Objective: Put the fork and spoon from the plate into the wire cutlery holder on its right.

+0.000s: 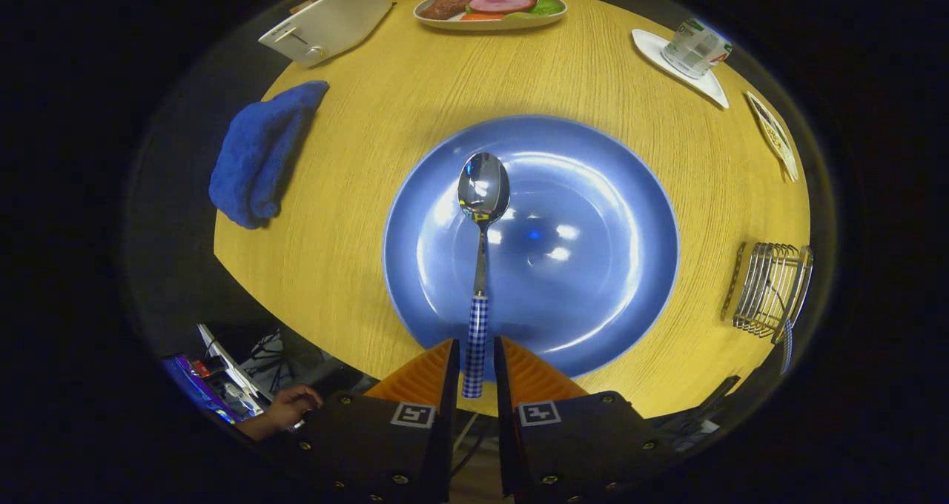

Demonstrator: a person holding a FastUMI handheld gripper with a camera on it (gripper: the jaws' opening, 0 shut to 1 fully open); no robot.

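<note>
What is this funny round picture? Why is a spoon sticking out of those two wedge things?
Those wedges are the two fingers of a gripper, a pinching tool a person carries by hand. A camera riding on it took this picture, looking forward along the fingers. They are squeezing the checked handle of a spoon, held over a blue plate on a round wooden table. Off to the right stands a wire cutlery holder. Around the table lie a blue cloth, a toaster and a dish of food.
</note>
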